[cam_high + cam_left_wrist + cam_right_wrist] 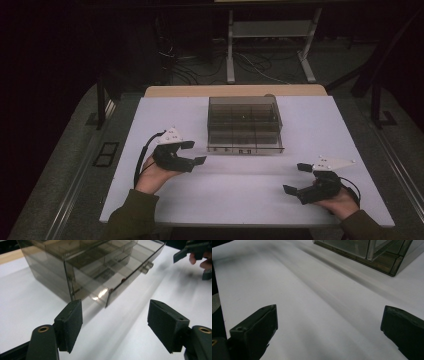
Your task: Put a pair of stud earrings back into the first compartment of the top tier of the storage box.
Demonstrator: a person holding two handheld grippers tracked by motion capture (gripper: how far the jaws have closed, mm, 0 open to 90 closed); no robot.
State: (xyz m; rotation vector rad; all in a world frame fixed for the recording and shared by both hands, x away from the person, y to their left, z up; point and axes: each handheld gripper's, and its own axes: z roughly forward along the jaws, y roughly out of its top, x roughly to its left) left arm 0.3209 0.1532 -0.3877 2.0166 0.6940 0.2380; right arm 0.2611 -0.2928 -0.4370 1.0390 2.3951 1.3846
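I'm working in what looks like a lab or test room: a bare white counter (pixel 240 192) under dim light, loose cables (pixel 200 65) on the floor at twelve o'clock, and a metal stand's legs (pixel 270 50) beyond.

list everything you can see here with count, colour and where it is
drawer box: 1, smoky clear plastic with inner dividers, far middle of the table, bottom drawer standing slightly out
drawer knob: 1, clear, on the front of that bottom drawer
table: 1, white top, centre of the high view
metal stand: 1, pale grey, on the floor behind the table
cables: several, dark and light, on the floor at the back
left gripper: 1, black, near left of the box, jaws open, nothing between them
right gripper: 1, black, near right of the table, jaws open and empty
hands: 2, green sleeves, at the near edge
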